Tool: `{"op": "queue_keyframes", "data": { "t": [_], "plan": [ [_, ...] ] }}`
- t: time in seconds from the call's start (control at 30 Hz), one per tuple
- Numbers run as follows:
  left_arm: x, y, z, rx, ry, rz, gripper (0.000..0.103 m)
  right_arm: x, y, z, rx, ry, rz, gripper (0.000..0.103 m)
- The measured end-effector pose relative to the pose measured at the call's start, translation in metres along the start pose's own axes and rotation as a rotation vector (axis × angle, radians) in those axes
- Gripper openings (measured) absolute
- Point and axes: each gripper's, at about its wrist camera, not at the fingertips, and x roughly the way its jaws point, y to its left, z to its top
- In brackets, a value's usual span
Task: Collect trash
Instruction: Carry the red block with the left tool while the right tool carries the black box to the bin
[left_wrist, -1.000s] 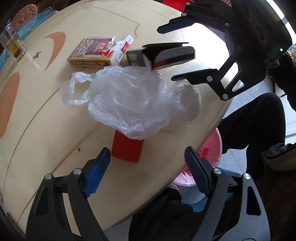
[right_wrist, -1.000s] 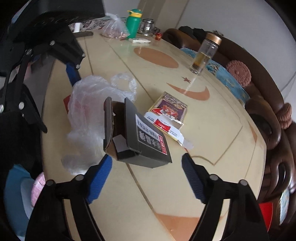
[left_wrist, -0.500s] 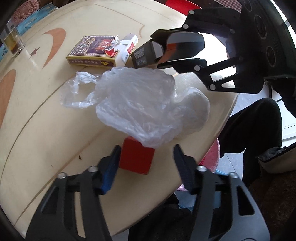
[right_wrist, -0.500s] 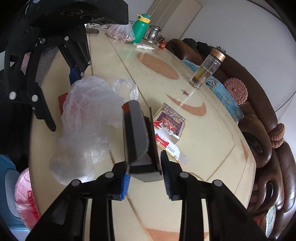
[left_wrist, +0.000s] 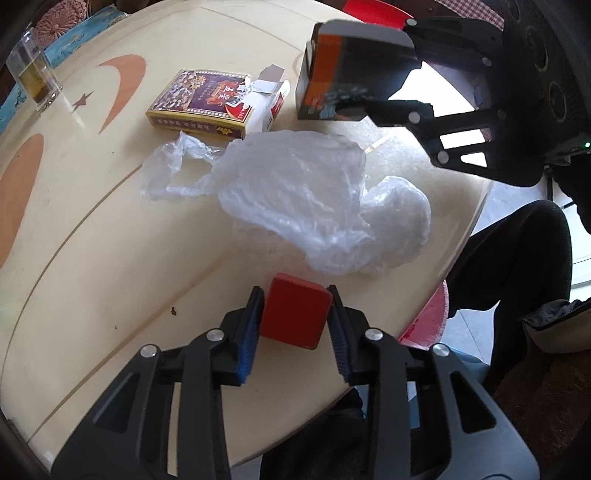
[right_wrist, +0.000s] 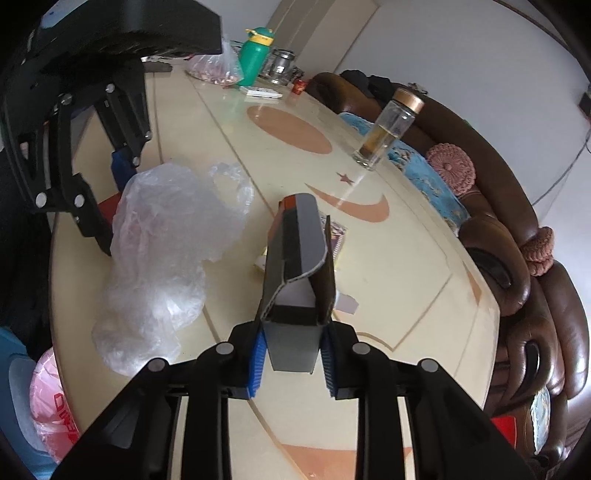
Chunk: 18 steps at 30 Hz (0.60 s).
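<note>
A: Left gripper (left_wrist: 295, 325) clamps the red box (left_wrist: 294, 312) at the tabletop (left_wrist: 92, 258) edge; right gripper (right_wrist: 291, 352) pinches the grey box (right_wrist: 295, 291), lifted.

B: Its open flap buckles, so it may slip.

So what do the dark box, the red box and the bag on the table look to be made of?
Dark box: thin printed cardboard, matte; its flap bends and shows a white inside. Red box: probably coated cardboard with rounded corners, though it could be plastic. Bag: thin clear plastic film, crinkled and glossy.
</note>
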Motion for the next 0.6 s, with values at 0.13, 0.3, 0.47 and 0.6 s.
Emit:
{"op": "queue_keyframes", "data": {
  "t": [0.13, 0.3, 0.47, 0.6],
  "plan": [
    [-0.001, -0.002, 0.000, 0.005, -0.004, 0.020, 0.034, -0.003, -0.004, 0.000, 0.036, 0.006, -0.021, 0.026],
    [-0.005, -0.008, 0.000, 0.011, -0.015, 0.042, 0.034, -0.004, -0.010, -0.001, 0.083, 0.029, -0.052, 0.026],
    [-0.005, -0.020, -0.004, 0.014, -0.025, 0.058, 0.034, -0.012, -0.017, -0.004, 0.131, 0.041, -0.079, 0.026],
    [-0.012, -0.026, -0.005, 0.017, -0.040, 0.068, 0.034, -0.018, -0.018, -0.005, 0.139, 0.052, -0.106, 0.025]
  ]
}}
